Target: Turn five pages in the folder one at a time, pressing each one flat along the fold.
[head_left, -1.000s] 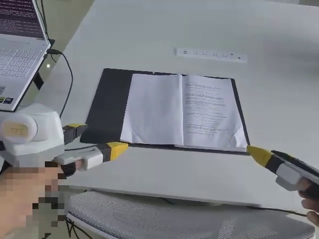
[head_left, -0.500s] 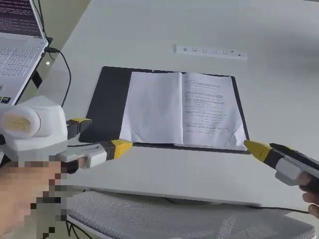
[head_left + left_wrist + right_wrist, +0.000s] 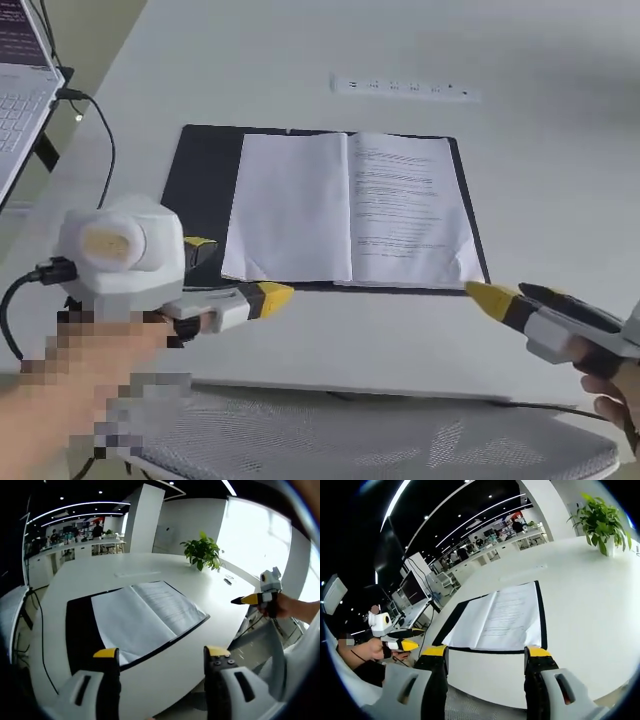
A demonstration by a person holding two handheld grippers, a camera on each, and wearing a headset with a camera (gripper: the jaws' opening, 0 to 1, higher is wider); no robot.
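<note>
- Left gripper [image 3: 161, 652] has edged right along the near edge of the folder [image 3: 200, 190]; right gripper [image 3: 486, 651] has crept in toward its near right corner.
- Both sets of jaws wide apart, holding nothing.
- Folder lies open and flat on table [image 3: 560, 180], just ahead of both grippers, touching neither.
- Blank page [image 3: 290, 205] on left gripper's side, printed page [image 3: 405, 205] on right's.

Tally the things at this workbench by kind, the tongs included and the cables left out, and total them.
Folder: 1
Power strip: 1
Laptop: 1
Potted plant: 1
Tongs: 2, the left tongs and the right tongs, both open
Total: 6
</note>
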